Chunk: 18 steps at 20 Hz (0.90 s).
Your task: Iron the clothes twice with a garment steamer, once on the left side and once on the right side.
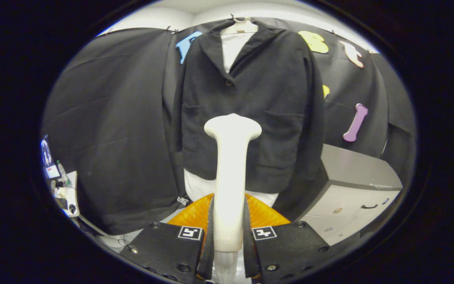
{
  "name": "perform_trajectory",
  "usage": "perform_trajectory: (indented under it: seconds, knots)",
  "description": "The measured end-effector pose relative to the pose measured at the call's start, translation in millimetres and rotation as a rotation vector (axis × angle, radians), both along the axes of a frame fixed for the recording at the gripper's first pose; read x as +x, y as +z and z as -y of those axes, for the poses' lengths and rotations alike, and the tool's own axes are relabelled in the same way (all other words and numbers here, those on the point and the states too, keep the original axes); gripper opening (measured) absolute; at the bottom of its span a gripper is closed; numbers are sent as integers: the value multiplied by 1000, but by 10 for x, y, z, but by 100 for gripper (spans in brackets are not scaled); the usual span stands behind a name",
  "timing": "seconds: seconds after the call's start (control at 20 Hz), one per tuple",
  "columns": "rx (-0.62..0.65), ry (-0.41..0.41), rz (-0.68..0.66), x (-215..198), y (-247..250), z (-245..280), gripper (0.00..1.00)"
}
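Black jacket (250, 110) on a hanger (239, 27), hanging against the booth wall, beyond the fingers. Grey cabinet (353, 185) at its right. White steamer (231, 173) upright before the jacket, pinched between both fingers of gripper (229, 232).

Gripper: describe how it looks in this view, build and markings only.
The gripper has two flat, dark, angular plates, one per side, studded with round screw heads. Each plate carries a small square black-and-white tag near its inner corner. The slim fingers run forward from the plates' inner edges.
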<state>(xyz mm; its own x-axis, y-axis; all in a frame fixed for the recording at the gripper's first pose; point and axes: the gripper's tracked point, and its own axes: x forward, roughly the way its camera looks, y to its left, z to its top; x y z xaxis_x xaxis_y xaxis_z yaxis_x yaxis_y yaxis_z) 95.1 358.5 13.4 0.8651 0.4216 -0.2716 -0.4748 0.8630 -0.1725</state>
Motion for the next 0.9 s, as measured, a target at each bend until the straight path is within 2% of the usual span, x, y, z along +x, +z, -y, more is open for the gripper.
perform_trajectory:
  seconds: [0.5, 0.9]
  knots:
    - [102, -187, 32, -74, 381, 1925, 33]
    - [127, -296, 9, -364, 189, 3267, 33]
